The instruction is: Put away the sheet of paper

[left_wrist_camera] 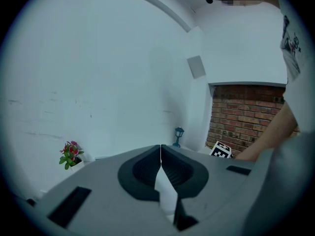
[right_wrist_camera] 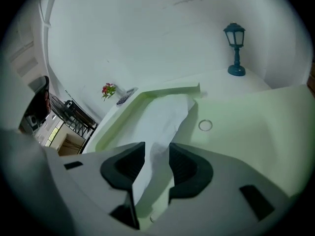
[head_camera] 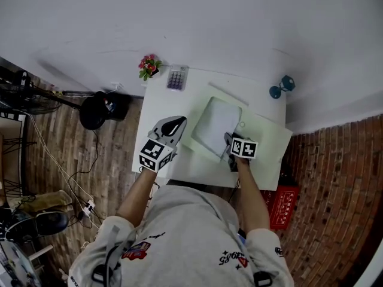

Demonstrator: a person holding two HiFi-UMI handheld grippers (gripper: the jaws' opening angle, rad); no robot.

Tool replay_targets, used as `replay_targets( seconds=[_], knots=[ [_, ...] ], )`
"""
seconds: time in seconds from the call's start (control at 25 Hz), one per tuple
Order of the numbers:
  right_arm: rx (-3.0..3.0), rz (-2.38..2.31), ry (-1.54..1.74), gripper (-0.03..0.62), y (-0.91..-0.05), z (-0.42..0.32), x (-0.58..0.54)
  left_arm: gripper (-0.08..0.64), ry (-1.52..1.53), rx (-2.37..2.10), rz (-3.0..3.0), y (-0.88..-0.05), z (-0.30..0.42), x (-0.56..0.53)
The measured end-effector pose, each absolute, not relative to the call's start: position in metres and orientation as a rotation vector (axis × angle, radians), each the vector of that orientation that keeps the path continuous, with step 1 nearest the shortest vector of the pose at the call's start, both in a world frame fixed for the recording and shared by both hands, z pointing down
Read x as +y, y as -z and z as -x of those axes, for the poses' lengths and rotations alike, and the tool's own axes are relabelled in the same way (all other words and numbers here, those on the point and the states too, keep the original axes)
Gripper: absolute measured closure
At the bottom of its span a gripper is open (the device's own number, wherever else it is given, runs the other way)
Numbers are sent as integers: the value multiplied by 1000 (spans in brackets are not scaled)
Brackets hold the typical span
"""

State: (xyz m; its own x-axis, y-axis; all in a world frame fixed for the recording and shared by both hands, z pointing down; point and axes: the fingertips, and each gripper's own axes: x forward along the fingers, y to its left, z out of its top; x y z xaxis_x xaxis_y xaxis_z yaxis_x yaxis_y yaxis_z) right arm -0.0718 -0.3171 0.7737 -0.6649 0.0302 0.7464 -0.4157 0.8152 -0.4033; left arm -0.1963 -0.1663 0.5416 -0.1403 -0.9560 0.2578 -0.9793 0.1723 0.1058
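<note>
A white sheet of paper [head_camera: 215, 124] lies on an open pale green folder [head_camera: 266, 133] on the white table [head_camera: 160, 109]. My right gripper [head_camera: 228, 139] is at the sheet's near edge. In the right gripper view the paper [right_wrist_camera: 162, 114] runs between the jaws of this gripper [right_wrist_camera: 156, 149], which stand apart with the pads clear of it. The green folder [right_wrist_camera: 246, 127] spreads under and to the right of it. My left gripper [head_camera: 175, 123] hovers over the table's left part, off the folder. Its jaws [left_wrist_camera: 161, 154] meet in a thin line with nothing seen held.
A potted flower [head_camera: 149, 66] and a calculator [head_camera: 177, 78] stand at the table's far left edge. A blue toy lantern [head_camera: 281, 87] is at the far right corner. A red crate [head_camera: 281, 205] sits on the brick floor to the right. A small ring [right_wrist_camera: 205, 126] shows on the folder.
</note>
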Motion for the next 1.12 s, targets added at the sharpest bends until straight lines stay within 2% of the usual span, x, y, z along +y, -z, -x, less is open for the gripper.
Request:
replay_targets(
  seconds=[0.4,0.64,1.12],
  knots=[
    [-2188,-225,-794,468,-773,57,-302,537,-136,-2171,-1907,-534,182,-170],
    [-2364,-255,-750,583,-730,62,-310,537,-132,-2175,-1926,-530,181,-169],
    [-2684,-499,-386,584,-603,33,-351,537,-126,-2140,-2032,-514,167,-196]
  ],
)
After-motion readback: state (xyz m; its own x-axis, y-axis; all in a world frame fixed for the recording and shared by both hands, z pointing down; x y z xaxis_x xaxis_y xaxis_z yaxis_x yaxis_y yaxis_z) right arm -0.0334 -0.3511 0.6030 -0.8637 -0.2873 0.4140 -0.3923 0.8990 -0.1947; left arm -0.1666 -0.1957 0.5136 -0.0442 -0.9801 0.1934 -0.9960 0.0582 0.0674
